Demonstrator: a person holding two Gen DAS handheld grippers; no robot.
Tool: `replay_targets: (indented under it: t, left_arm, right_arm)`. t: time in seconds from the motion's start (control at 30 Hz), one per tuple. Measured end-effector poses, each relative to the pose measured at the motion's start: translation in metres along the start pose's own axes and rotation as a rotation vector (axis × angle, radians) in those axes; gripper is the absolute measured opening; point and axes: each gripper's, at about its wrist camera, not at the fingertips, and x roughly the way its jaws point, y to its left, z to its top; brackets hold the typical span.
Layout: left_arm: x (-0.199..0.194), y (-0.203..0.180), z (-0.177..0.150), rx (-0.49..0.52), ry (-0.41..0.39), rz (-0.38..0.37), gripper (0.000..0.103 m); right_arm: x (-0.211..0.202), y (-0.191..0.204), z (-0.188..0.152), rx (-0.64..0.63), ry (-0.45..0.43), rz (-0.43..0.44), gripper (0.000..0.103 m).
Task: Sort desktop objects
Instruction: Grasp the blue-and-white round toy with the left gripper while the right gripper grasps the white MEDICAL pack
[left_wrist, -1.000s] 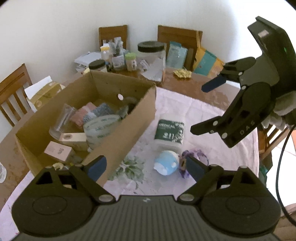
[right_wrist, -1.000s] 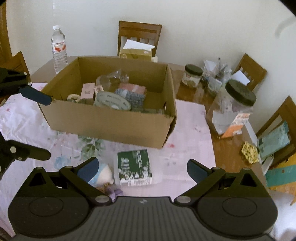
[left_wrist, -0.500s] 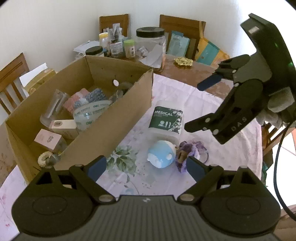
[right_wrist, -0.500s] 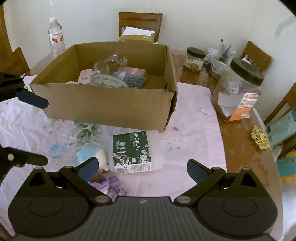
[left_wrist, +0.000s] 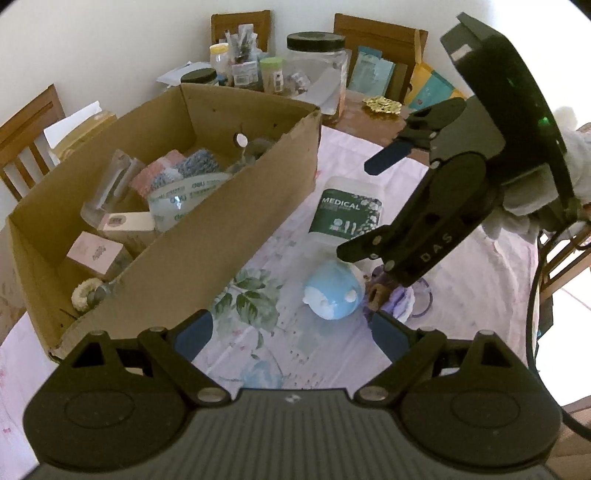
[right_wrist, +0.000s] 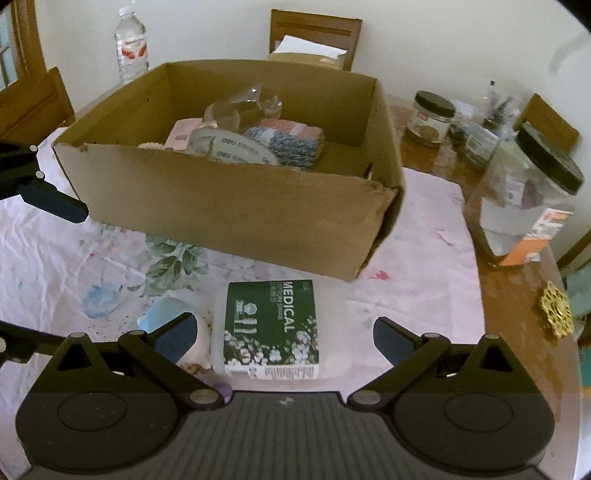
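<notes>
Both claws had come lower and nearer the loose things since a second before, and the cardboard box (right_wrist: 236, 206) had slid toward twelve o'clock in the right wrist view. The right claw (right_wrist: 284, 332) stood wide open and empty, with the medical cotton-swab tub (right_wrist: 271, 330) lying on the table (right_wrist: 417, 280) directly between its fingers, at about six o'clock from the box. The left claw (left_wrist: 291, 334) was likewise spread wide and held nothing; the blue round toy (left_wrist: 332, 291) lay just ahead of it at twelve o'clock, touching the purple hair tie (left_wrist: 399, 302) at its three o'clock. That descent suggested the tub would be grasped next, probably for the box, which already held tape and small cartons.
</notes>
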Motion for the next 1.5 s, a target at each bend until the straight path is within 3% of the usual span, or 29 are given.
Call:
replay_targets:
  t: [0.57,0.7,0.93,1.1,1.2,1.5]
  left_arm:
    - [0.032,-0.008,0.01,0.03,-0.016,-0.015,0.091]
    - [0.045,-0.012,0.013,0.076,-0.012,-0.006,0.081]
    - [0.059,-0.011,0.017,0.054,-0.009,-0.062,0.072]
    - [0.07,-0.008,0.018,0.004,0.023,-0.112,0.052]
    - [0.07,-0.007,0.017,-0.009,0.024,-0.129,0.047]
    - [0.062,0.0,0.018,-0.044,0.019,-0.134,0.044]
  right_arm:
    - [0.009,-0.017,0.002,-0.022,0.013,-0.015,0.103]
    - [0.008,-0.019,0.0,-0.018,0.014,-0.017,0.103]
    - [0.008,-0.022,-0.002,-0.02,0.014,-0.01,0.103]
    - [0.01,-0.021,-0.003,-0.025,0.017,-0.01,0.103]
    - [0.011,-0.021,-0.003,-0.028,0.017,-0.007,0.103]
    - [0.014,-0.013,0.001,-0.072,0.034,0.006,0.087]
